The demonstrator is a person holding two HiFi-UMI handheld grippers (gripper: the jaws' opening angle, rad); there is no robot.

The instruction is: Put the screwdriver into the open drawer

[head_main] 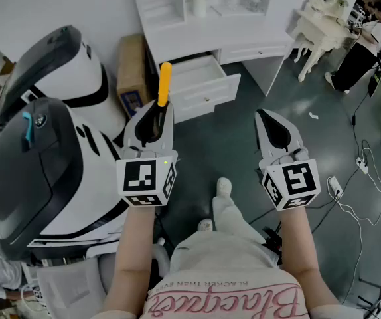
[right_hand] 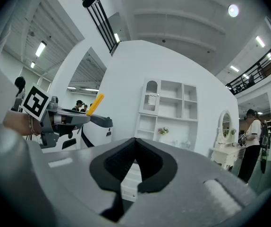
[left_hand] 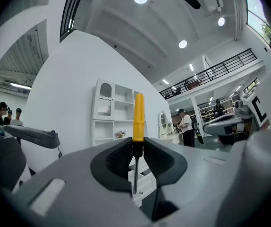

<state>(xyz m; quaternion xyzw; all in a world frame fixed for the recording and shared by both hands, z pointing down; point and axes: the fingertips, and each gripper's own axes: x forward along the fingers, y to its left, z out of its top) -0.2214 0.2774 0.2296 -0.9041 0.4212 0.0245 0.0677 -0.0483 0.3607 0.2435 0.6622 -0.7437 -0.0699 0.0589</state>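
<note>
A screwdriver with a yellow handle (head_main: 164,84) sticks out beyond the tips of my left gripper (head_main: 156,111), which is shut on it. In the left gripper view the handle (left_hand: 138,117) stands upright above the pads and the thin metal shaft (left_hand: 135,174) hangs below them. The white open drawer (head_main: 202,80) juts from the white desk just ahead of the screwdriver. My right gripper (head_main: 265,116) is held level to the right, shut with nothing between its pads (right_hand: 126,160). The right gripper view shows the left gripper (right_hand: 55,119) and the yellow handle (right_hand: 94,104) off to the left.
Large white and black machine shells (head_main: 38,158) crowd the left side. A cardboard box (head_main: 132,72) stands left of the drawer. A white shelf unit (head_main: 210,5) rises behind the desk. At the far right are a white dressing table (head_main: 316,25), a person (head_main: 363,52), and floor cables (head_main: 370,171).
</note>
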